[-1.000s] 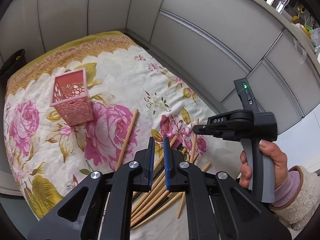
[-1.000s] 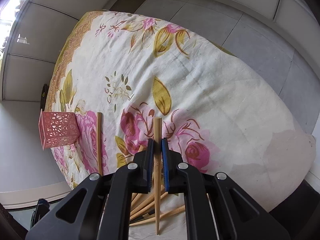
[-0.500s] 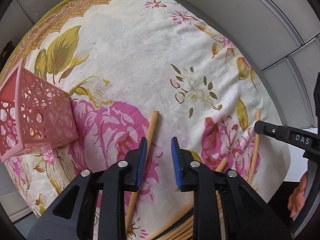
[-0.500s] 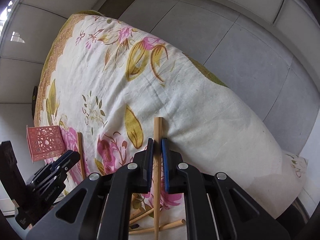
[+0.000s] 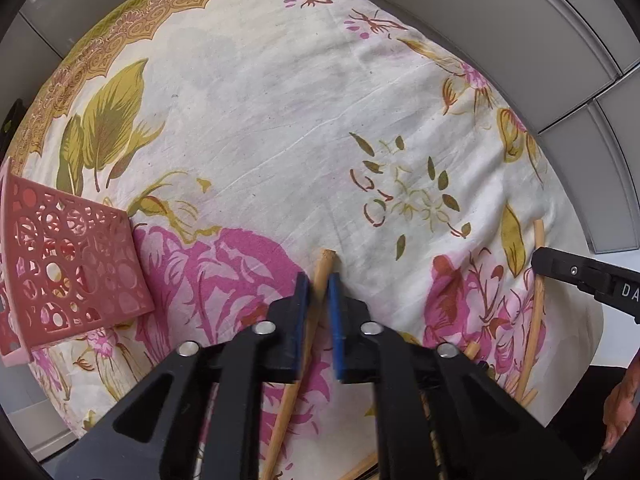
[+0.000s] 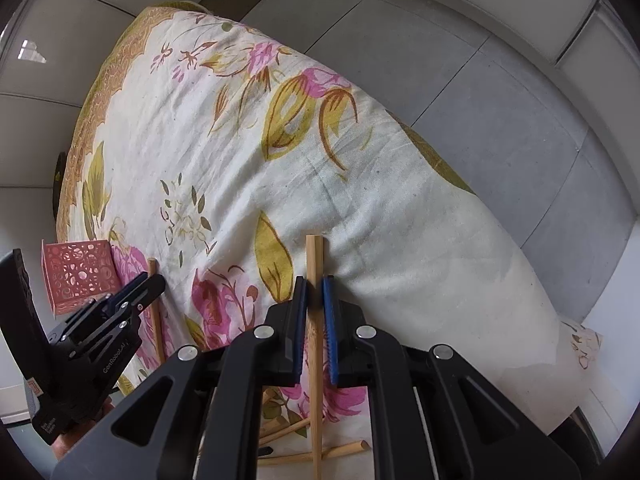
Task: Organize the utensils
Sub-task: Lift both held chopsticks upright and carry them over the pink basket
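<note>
1. Grippers are both pointing steeply down at a flowered cloth (image 5: 280,120) covering the table.
2. The left gripper (image 5: 318,292) is clamping a single round chopstick (image 5: 322,276) near its far tip; its jaws have just been closing, and the blue pads are now pressing on the stick from both sides.
3. The right gripper (image 6: 315,294) is gripping a squared chopstick (image 6: 314,260) between closed jaws, the stick running straight toward twelve o'clock past the fingertips.
4. In the left wrist view, a pink lattice holder (image 5: 72,268) is standing on the cloth at nine o'clock from the left gripper, near but apart from it.
5. In the right wrist view, a loose pile of chopsticks (image 6: 304,436) is lying on the cloth at six o'clock, under the right gripper.
6. In the left wrist view, the right gripper's black body is showing at three o'clock, with part of a hand (image 5: 622,408) below it at four o'clock.
</note>
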